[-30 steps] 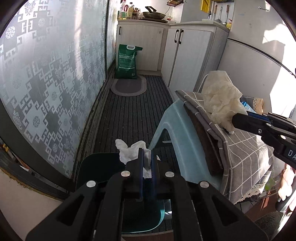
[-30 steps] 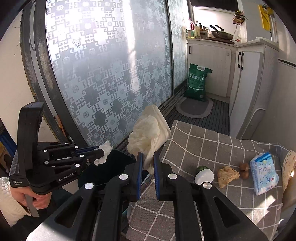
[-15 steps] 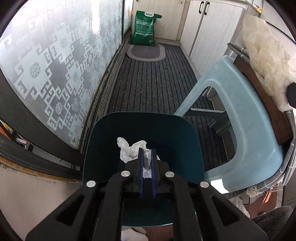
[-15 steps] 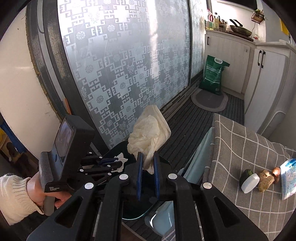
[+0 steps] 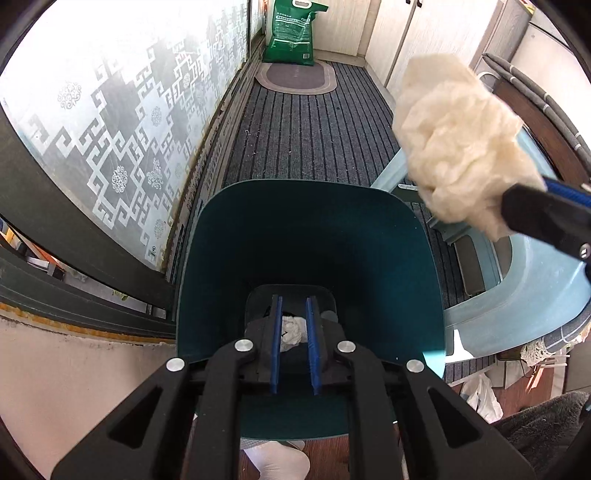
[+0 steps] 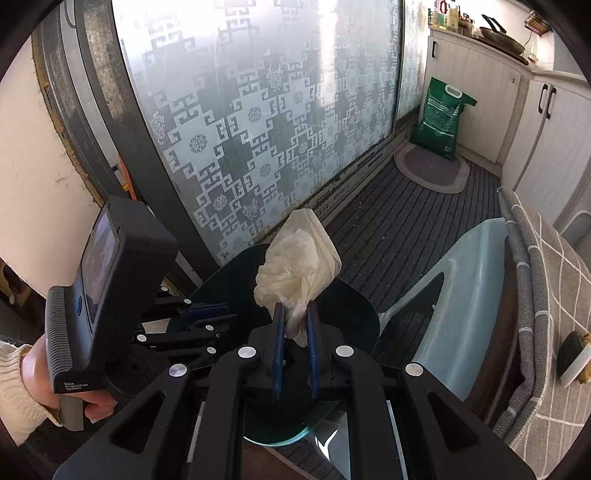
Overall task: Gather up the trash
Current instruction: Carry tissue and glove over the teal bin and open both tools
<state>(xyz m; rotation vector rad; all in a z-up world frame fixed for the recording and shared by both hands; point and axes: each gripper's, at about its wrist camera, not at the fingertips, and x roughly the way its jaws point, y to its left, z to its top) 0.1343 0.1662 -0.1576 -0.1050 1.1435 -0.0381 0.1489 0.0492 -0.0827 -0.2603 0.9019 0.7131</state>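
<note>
My left gripper [image 5: 293,301] points down into a dark teal bin [image 5: 306,229]. Its jaws are opening, and a small white tissue [image 5: 291,330] sits loose between the blue pads, low inside the bin. My right gripper [image 6: 294,310] is shut on a crumpled cream paper wad [image 6: 295,273], held just above the bin's rim [image 6: 362,321]. In the left wrist view the same wad [image 5: 461,147] hangs at the upper right, over the bin's right edge, with the right gripper [image 5: 524,199] behind it. The left gripper [image 6: 221,314] shows in the right wrist view, its fingers over the bin.
A pale blue plastic stool [image 5: 517,295] stands against the bin's right side, under a table with a grey checked cloth [image 6: 546,295]. A frosted patterned glass door [image 5: 110,129] runs along the left. A green sack [image 5: 293,29] and an oval mat [image 5: 295,75] lie far down the ribbed floor.
The left gripper sank towards the bin's mouth and its jaws parted around the tissue. The right gripper carried the cream wad from above the table to over the bin.
</note>
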